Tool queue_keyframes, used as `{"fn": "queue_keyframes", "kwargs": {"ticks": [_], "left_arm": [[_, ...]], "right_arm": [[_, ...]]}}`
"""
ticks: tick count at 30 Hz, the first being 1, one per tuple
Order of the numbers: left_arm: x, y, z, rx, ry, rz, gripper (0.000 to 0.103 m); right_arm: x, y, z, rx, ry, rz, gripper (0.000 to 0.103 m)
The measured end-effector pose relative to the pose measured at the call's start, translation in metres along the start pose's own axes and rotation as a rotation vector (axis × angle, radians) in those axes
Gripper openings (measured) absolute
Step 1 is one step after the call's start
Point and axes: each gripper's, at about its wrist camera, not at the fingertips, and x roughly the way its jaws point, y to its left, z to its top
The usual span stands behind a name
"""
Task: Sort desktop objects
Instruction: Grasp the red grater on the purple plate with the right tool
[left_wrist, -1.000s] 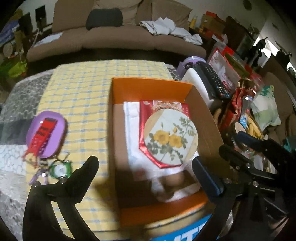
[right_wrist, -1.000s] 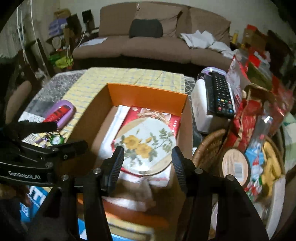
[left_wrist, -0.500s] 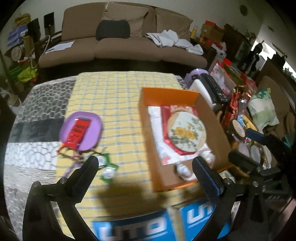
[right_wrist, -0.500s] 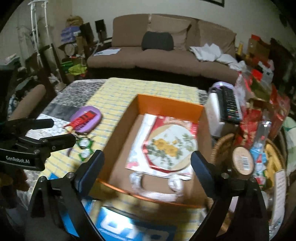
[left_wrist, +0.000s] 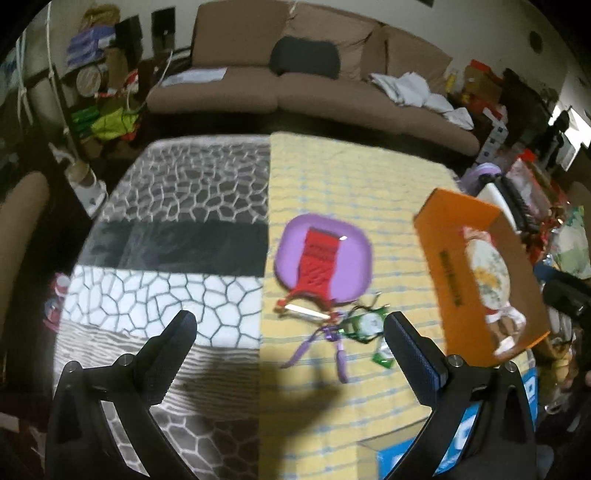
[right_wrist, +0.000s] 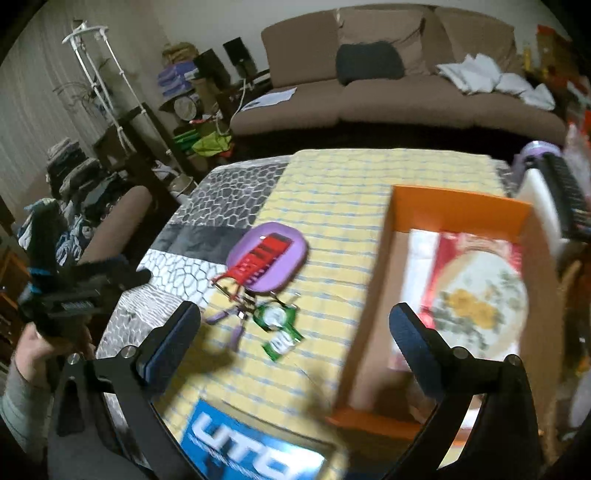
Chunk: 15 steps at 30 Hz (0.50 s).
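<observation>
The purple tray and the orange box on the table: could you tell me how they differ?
The purple tray is shallow, rounded and small; the orange box is deep, square-cornered and larger. The tray carries one red item; the box holds papers and a floral disc. Both rest on the yellow checked cloth.

A home living room: brown sofa (left_wrist: 332, 88), cluttered shelves (right_wrist: 192, 88).
</observation>
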Motion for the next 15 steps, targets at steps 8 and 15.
{"fn": "queue_keyframes", "kwargs": {"ticks": [8,15], "left_arm": [[0.077,0.024,-0.009,-0.029,0.072,-0.045,0.103],[0.11,0.042,0.011,-0.098,0.066,-0.088,0.103]], "right_arm": [[0.085,0.011,0.018,0.131,0.055,0.085,0.103],[0.162,-0.003,0.013,0.225,0.143,0.024,0.073]]}}
